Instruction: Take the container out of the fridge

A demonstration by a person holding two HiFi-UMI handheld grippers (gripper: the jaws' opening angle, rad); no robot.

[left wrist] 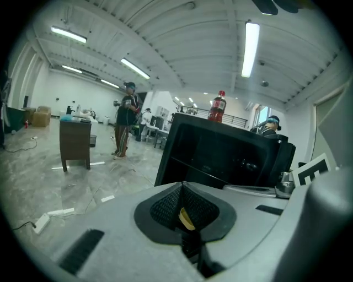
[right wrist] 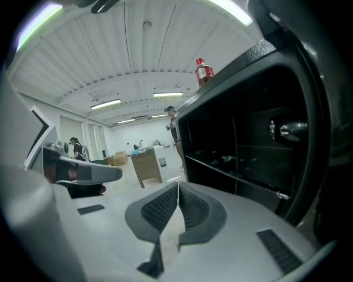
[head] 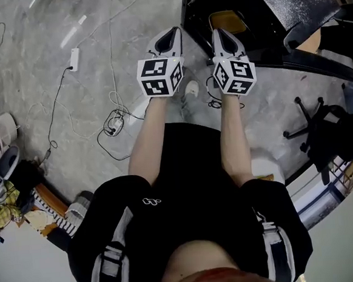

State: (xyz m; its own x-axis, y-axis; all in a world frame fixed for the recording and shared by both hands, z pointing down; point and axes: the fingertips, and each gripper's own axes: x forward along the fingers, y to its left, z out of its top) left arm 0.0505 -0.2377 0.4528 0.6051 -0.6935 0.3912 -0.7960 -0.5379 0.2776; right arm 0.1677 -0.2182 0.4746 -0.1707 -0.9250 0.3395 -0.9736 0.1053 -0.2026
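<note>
Left gripper (head: 169, 38) faces the open fridge (left wrist: 220, 157), jaws together with a yellow scrap (left wrist: 186, 219) at the seam. Right gripper (head: 224, 37) closed too, empty. 1 bottle (left wrist: 217, 107) on top.

The grey marble floor (head: 23, 46) carries the black fridge (head: 276, 20) at the upper right. 1 white power strip (head: 74, 56) lies on the floor, with thin cables (head: 113, 123) trailing from it and coiling nearby. 1 black office chair (head: 331, 134) stands at the right. 1 brown cabinet (left wrist: 75, 144) stands well apart from the fridge. 1 red bottle (left wrist: 217, 107) stands upright on the fridge top.
</note>
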